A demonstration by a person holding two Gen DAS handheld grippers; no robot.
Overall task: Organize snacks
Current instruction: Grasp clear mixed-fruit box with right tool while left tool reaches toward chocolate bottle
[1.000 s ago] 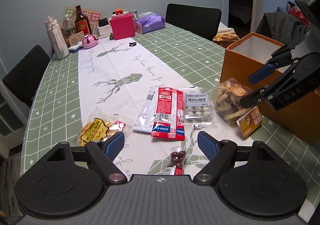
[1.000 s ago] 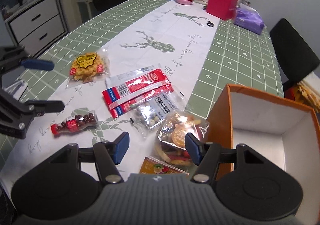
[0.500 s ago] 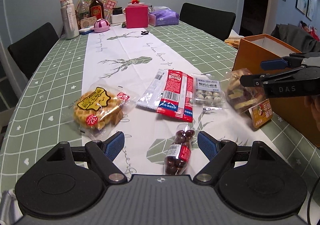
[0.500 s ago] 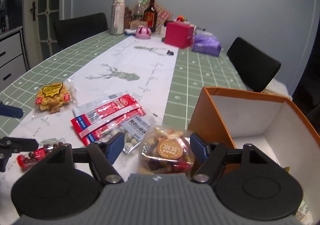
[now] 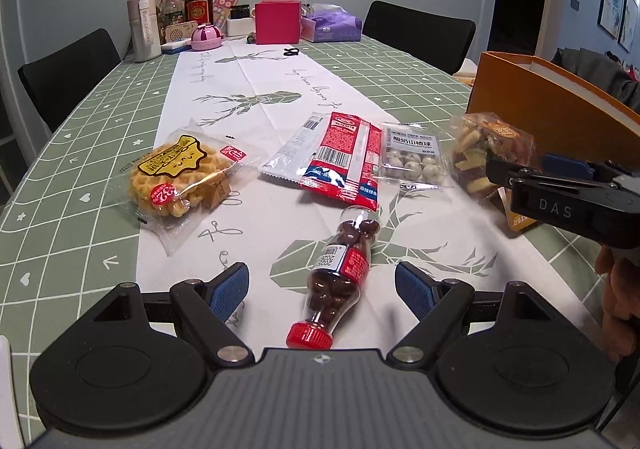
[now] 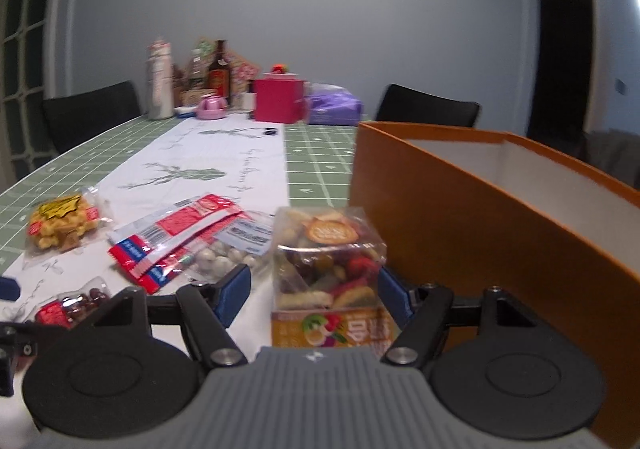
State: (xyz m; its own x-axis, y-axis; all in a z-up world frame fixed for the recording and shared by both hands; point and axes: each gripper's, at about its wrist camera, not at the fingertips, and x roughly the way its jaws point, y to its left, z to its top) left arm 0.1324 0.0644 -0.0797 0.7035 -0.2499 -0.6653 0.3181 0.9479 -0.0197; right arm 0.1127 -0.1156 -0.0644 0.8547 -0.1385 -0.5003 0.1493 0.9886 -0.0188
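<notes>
1. Two grippers are low over the table, and each one has its own risk. The landmark here is the orange box (image 6: pixel 460 233), which is open at the top and, as far as its inside shows, holds no snack yet.

2. Nearest, the left gripper (image 5: pixel 322 291) stands released, with the candy bottle (image 5: pixel 340 269) lying between its blue fingers (image 5: pixel 228 291) but untouched. The bottle is round and lies on its side, well apart from the orange box. If one finger meets it first, I think it can roll away.

3. The right gripper (image 6: pixel 312 291) has its jaws closing around the clear mixed-snack box (image 6: pixel 326 261), which stands just beside the orange box's front wall. The pads do not seem to press it yet. The thin plastic may buckle under a hard squeeze, or the right pad may catch on the orange wall.

4. Farther from the orange box lie the white-ball packet (image 5: pixel 414 157), the red wrapper (image 5: pixel 346 157) and the waffle bag (image 5: pixel 184 177). The first two overlap, so pulling one may drag the other.

5. Lifting any snack too low could knock the orange box's rim.
</notes>
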